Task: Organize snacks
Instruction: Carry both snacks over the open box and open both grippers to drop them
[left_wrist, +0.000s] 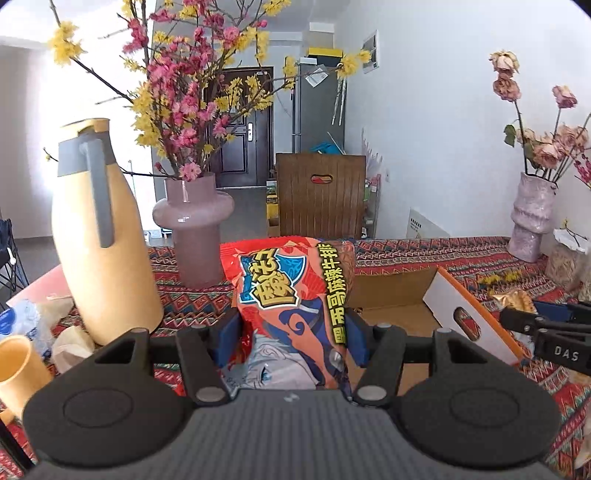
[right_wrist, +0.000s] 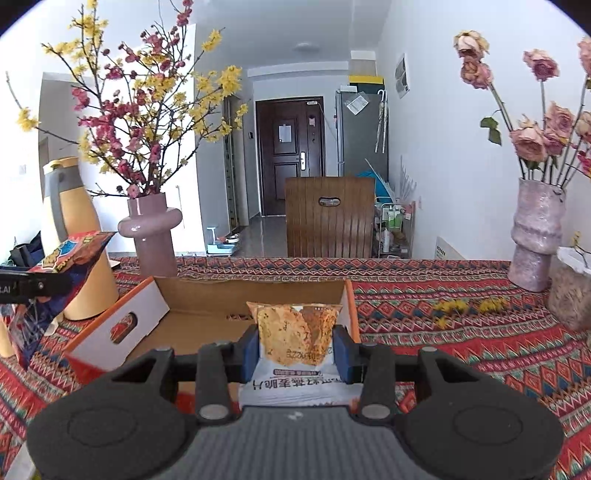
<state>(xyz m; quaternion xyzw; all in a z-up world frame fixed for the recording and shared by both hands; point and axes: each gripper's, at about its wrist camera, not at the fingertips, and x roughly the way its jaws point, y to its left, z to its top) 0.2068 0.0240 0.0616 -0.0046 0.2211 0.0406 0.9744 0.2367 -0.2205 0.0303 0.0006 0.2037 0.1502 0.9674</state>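
While both packets are clamped only by their lower ends, slippage or a snag on a box flap is the likely fault. The left gripper (left_wrist: 291, 332) is closed on the glossy red snack bag (left_wrist: 291, 291); the right gripper (right_wrist: 298, 349) pinches the crinkled cracker packet (right_wrist: 295, 328). Beyond, the open cardboard box (right_wrist: 207, 295) rests on the woven patterned tablecloth (right_wrist: 461, 332).

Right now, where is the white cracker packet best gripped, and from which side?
Across its middle, as the right gripper has it: blue pads on the packet's two side edges, coming from its printed white end. The cracker packet is flat and narrow, so it fits between the jaws, leaving the far sealed edge free over the cardboard box.
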